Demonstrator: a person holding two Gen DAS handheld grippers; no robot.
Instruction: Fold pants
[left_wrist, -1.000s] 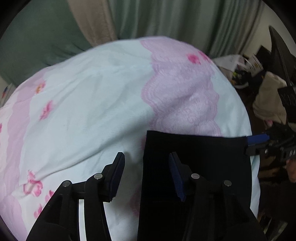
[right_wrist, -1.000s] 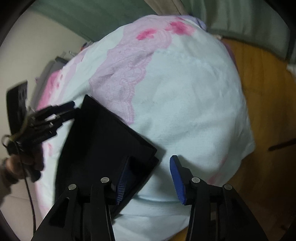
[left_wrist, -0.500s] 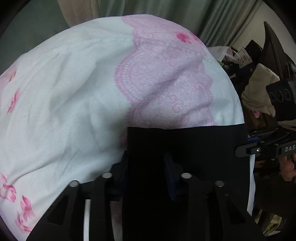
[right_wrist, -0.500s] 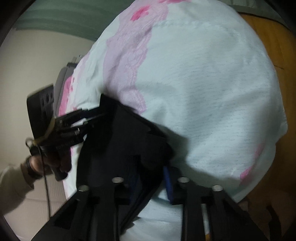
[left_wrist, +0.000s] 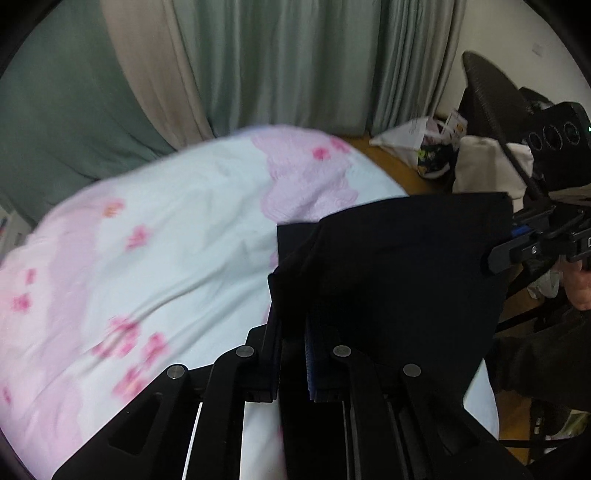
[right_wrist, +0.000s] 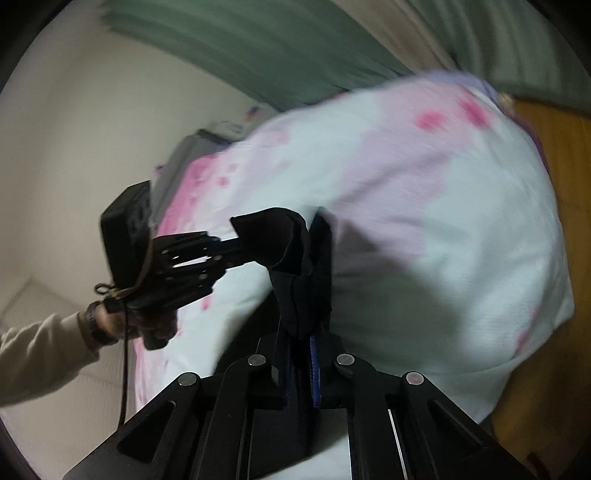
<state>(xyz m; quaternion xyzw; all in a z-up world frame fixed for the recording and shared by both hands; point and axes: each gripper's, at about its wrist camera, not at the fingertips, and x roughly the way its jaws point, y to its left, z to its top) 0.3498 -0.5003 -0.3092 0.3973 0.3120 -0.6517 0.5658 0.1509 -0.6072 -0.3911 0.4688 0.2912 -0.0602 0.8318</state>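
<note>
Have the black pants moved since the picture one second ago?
Yes. The pants lay flat on the bedcover; now both closed tongs hold their near edge lifted above it, toward the curtains.

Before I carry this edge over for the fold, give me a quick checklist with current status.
1. Left gripper shut on the pants: ok; its jaws have just been closing, cloth between them.
2. Right gripper shut on the pants: ok, likewise.
3. Held edge lifted off the bed: ok.
4. Edge taut between grippers: not ok, it sags and bunches in the right wrist view.
5. Bed ahead free for landing: ok.
6. Rest of the pants lying flat: cannot tell, hidden.
</note>
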